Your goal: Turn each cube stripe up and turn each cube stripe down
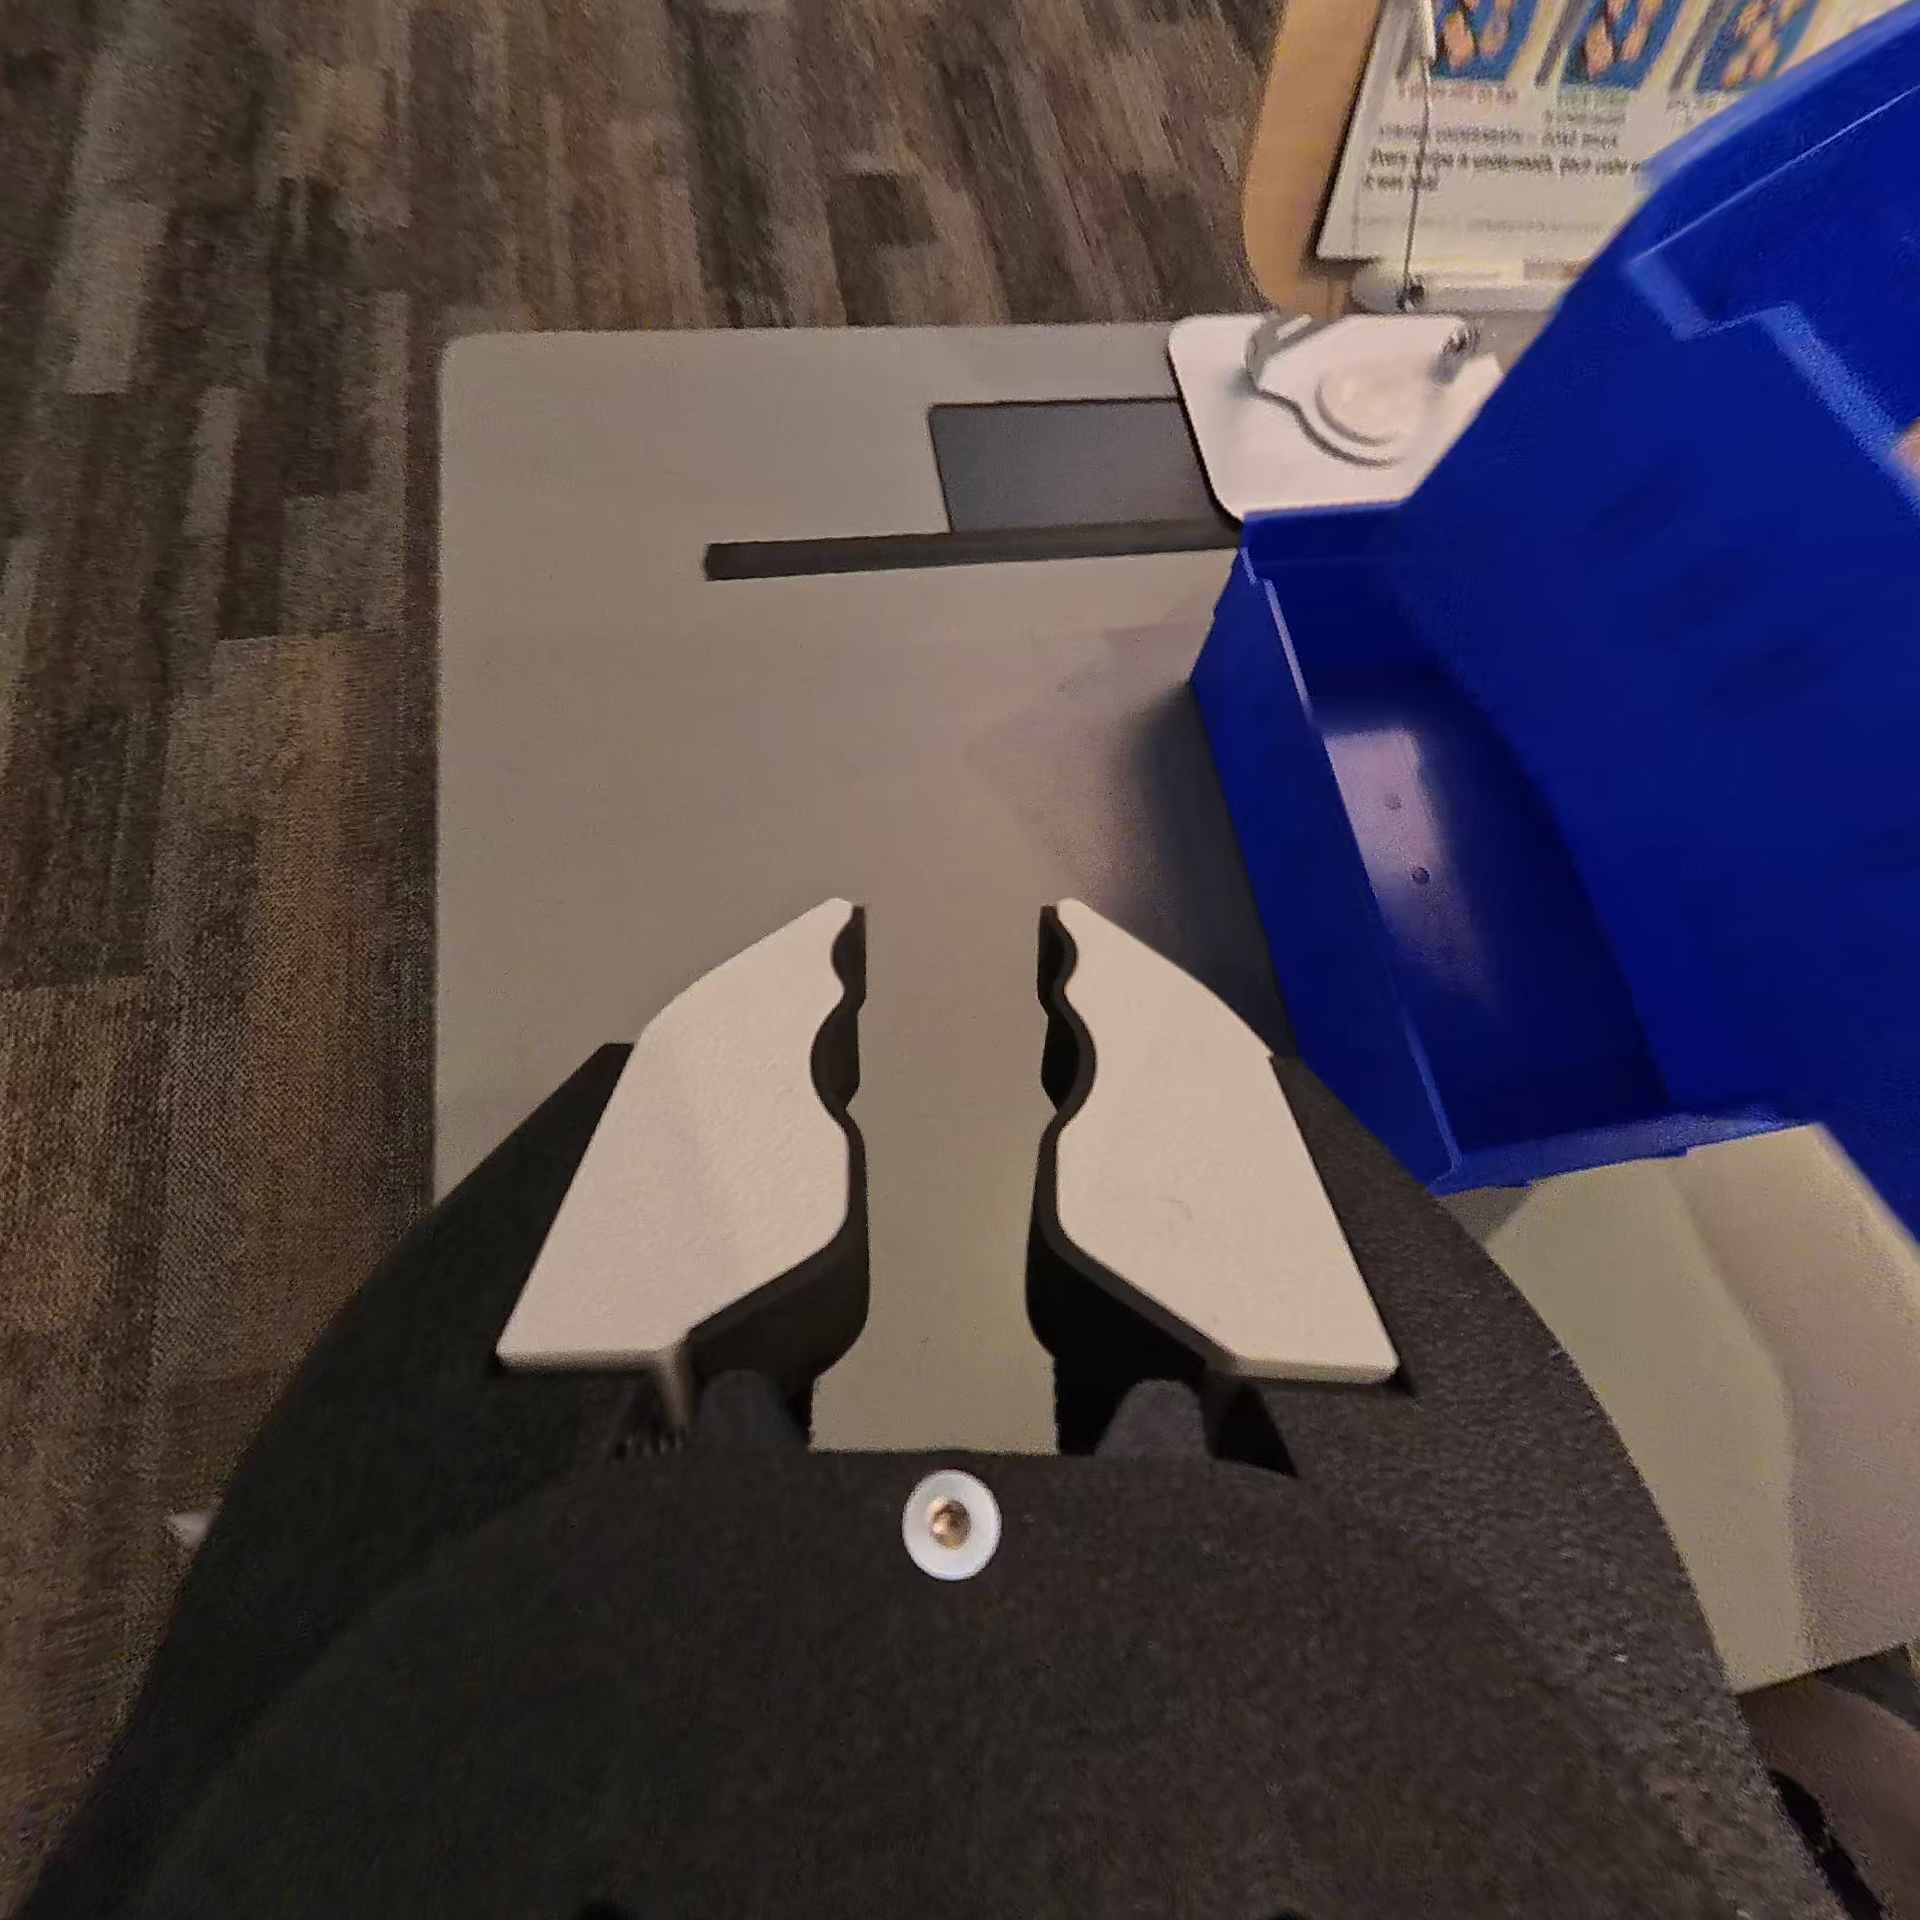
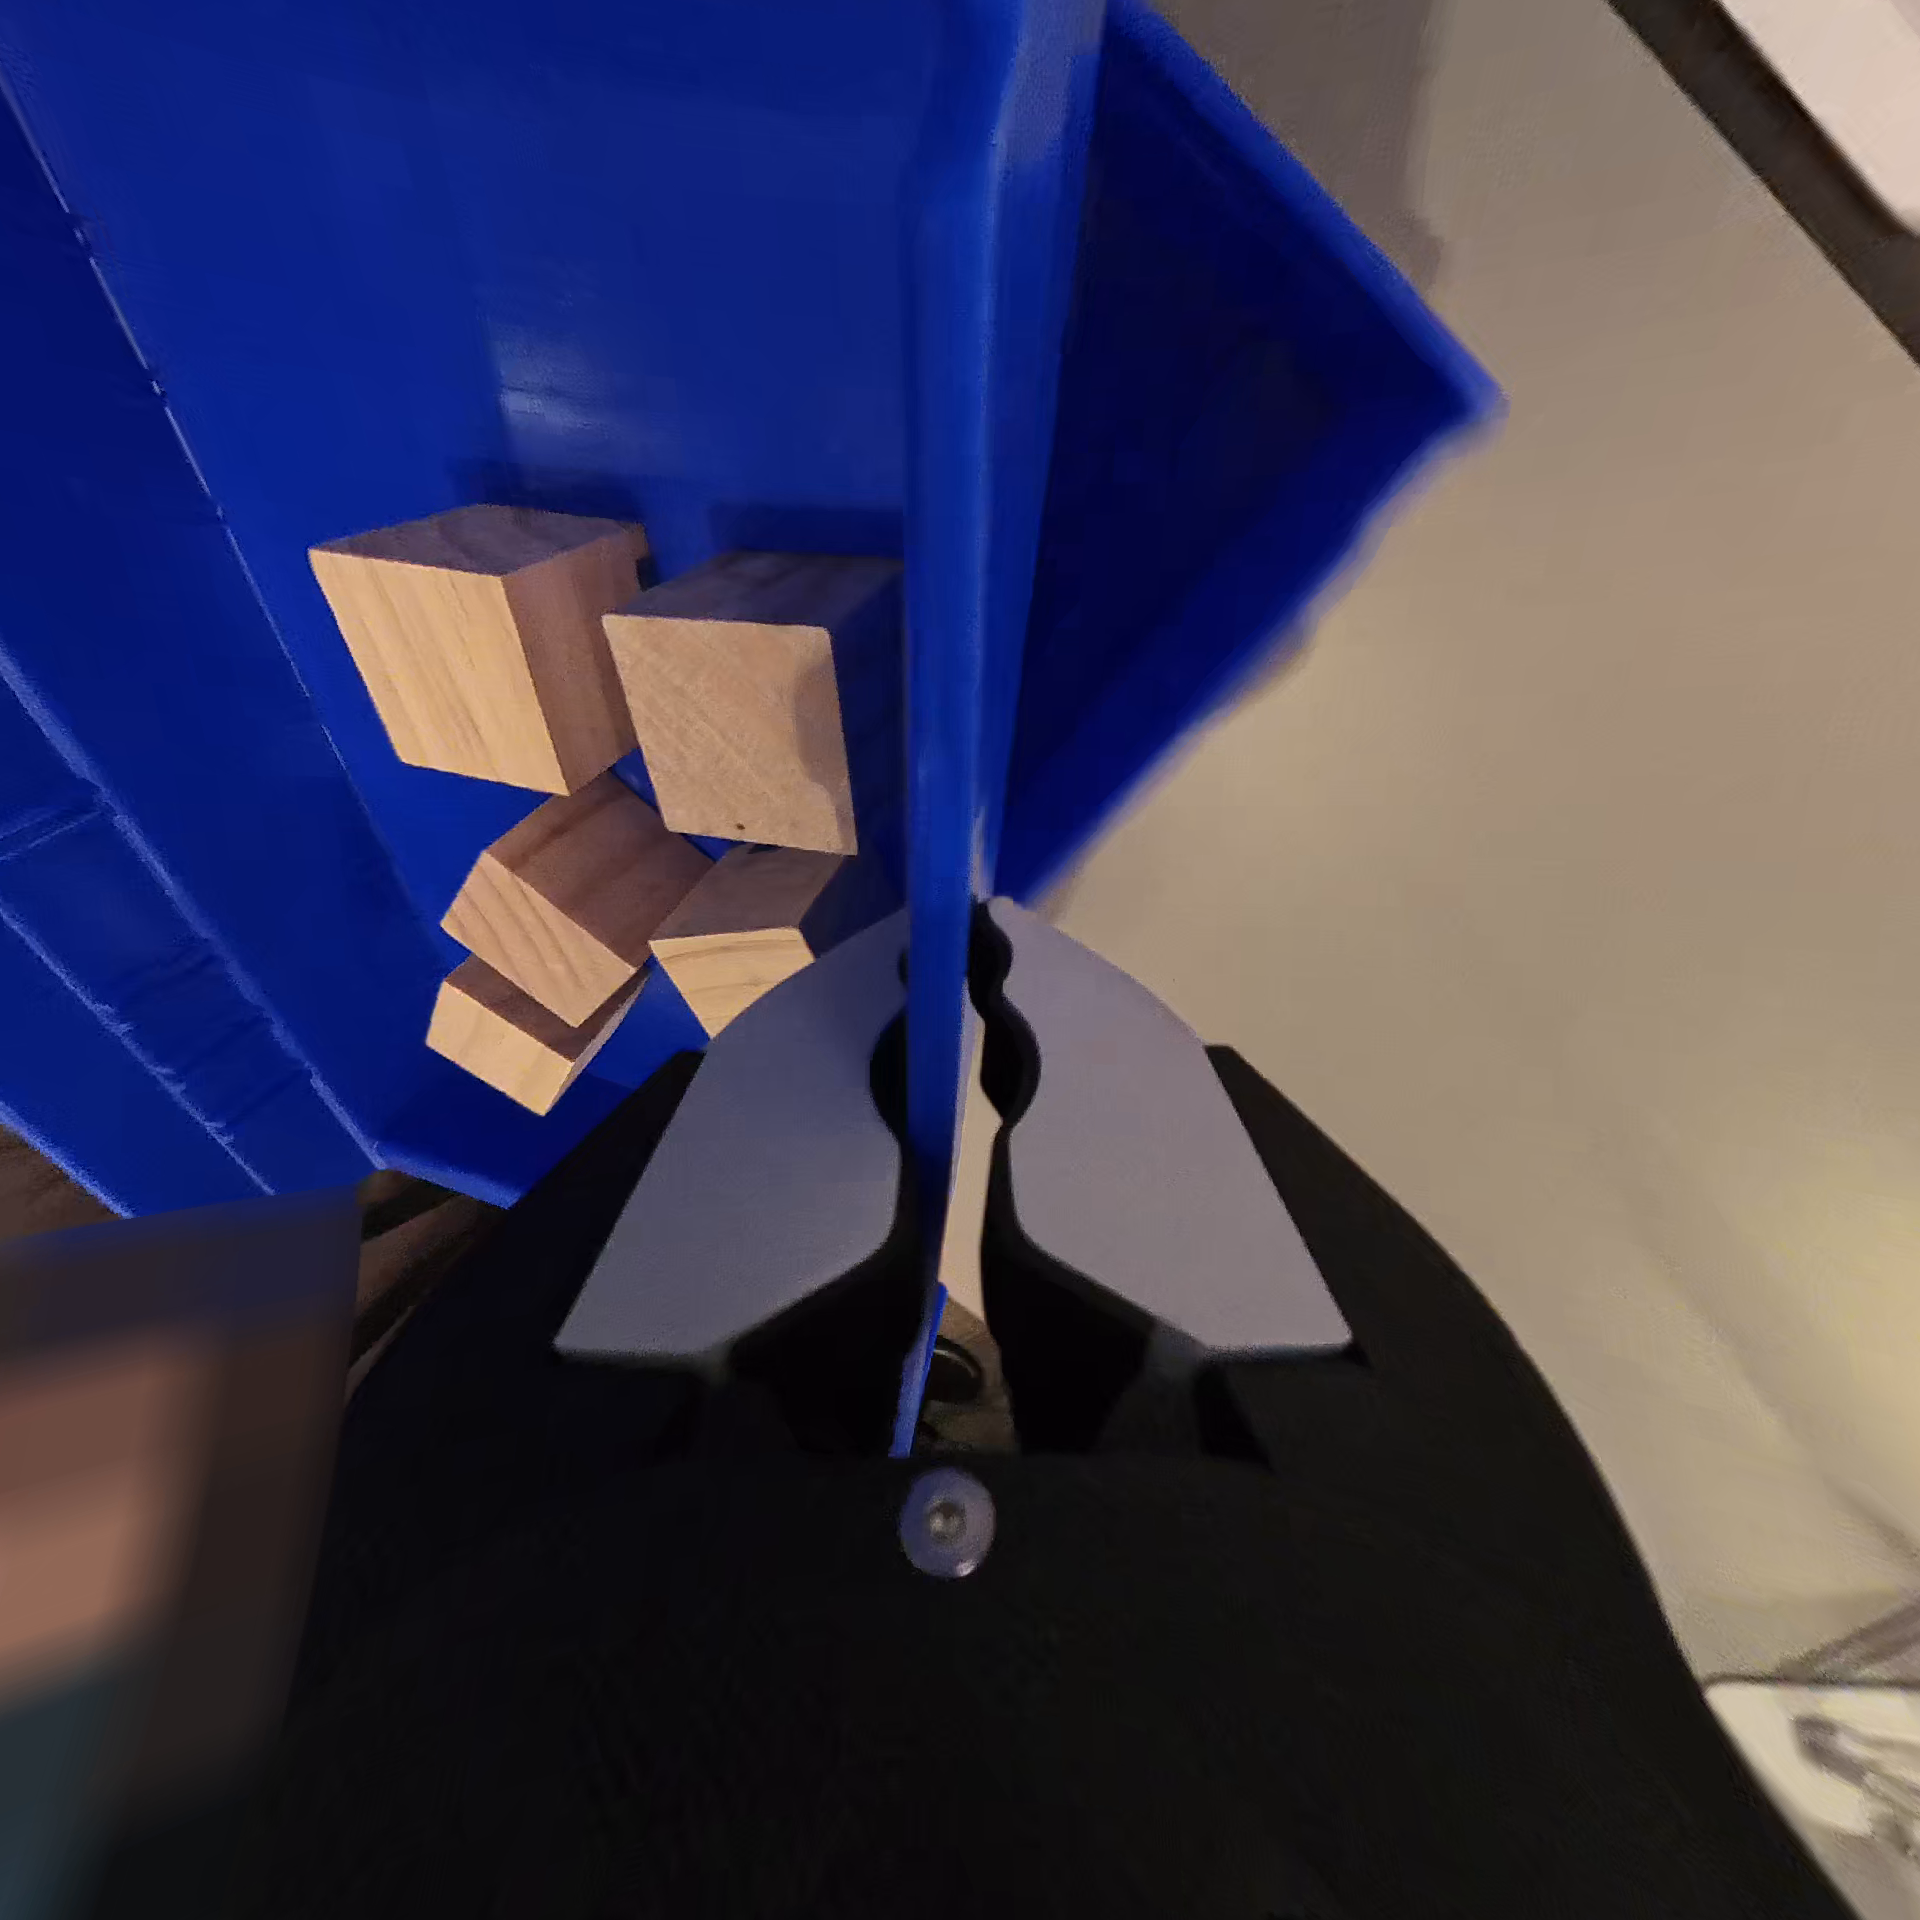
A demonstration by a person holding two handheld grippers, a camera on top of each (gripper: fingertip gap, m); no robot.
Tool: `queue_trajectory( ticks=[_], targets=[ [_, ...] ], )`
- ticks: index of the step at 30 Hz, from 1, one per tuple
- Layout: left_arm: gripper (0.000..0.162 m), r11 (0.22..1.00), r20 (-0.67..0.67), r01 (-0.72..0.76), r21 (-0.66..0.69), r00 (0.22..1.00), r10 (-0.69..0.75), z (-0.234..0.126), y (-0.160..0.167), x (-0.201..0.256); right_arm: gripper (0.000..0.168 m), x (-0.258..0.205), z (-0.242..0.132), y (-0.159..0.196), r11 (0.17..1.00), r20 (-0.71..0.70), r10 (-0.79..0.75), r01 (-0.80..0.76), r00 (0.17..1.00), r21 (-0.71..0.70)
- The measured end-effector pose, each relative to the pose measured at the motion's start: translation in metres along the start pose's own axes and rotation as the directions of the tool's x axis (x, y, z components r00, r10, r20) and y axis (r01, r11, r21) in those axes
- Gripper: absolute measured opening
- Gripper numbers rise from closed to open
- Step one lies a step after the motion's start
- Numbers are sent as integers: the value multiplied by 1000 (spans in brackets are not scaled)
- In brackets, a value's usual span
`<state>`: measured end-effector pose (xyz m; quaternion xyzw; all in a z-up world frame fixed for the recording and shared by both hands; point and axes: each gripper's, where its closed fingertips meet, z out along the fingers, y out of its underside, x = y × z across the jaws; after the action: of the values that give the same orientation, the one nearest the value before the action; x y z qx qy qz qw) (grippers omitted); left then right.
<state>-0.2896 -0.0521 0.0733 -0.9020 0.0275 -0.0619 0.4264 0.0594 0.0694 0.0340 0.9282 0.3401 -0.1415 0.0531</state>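
Several plain wooden cubes (image 2: 717, 717) lie heaped inside a blue plastic bin (image 2: 582, 260); no stripe shows on them. My right gripper (image 2: 948, 925) is shut on the bin's side wall and holds the bin tilted above the grey table (image 2: 1558, 831). In the left wrist view the tilted blue bin (image 1: 1714, 665) fills the right side, its underside and wall toward me. My left gripper (image 1: 951, 914) is open and empty, low over the grey table (image 1: 727, 727), left of the bin.
A black bar (image 1: 966, 554) and a dark rectangle (image 1: 1060, 462) mark the table's far part. A white stand base (image 1: 1320, 405) holds an instruction sheet (image 1: 1496, 135) at the far right. Patterned carpet (image 1: 208, 623) lies left of the table edge.
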Motion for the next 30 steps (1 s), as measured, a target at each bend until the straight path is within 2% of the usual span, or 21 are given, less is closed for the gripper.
queue_trajectory(
  ticks=[1, 5, 9, 12, 15, 18, 22, 30],
  targets=[
    [33, 1000, 17, 13, 20, 1000, -14, -8, 2, -4, 7, -19, 10, -18, 999, 12, -39, 40, 999, -7],
    [44, 996, 98, 46, 74, 994, -53, -45, 17, -15, 7, -88, 46, -80, 984, 39, -169, 171, 985, -49],
    [46, 986, 95, 13, 163, 995, -29, -76, 26, -8, 7, -143, 72, -132, 955, 18, -283, 284, 959, -89],
    [45, 978, 66, 6, 208, 998, -21, -86, 29, -2, 8, -177, 91, -164, 934, 24, -341, 341, 940, -103],
    [45, 983, 48, -22, 180, 999, 13, -86, 41, 1, 8, -203, 111, -187, 920, 33, -371, 372, 928, -121],
    [46, 987, 75, -26, 158, 997, 15, -84, 44, -7, 8, -217, 130, -198, 906, 34, -391, 391, 920, -164],
    [46, 981, 34, 1, 196, 999, -8, -82, 33, -7, 7, -225, 154, -214, 897, -12, -414, 406, 910, -173],
    [46, 988, 11, -42, 150, 999, 41, -71, 34, 1, 8, -215, 214, -210, 922, 23, -325, 322, 945, -216]
  ],
)
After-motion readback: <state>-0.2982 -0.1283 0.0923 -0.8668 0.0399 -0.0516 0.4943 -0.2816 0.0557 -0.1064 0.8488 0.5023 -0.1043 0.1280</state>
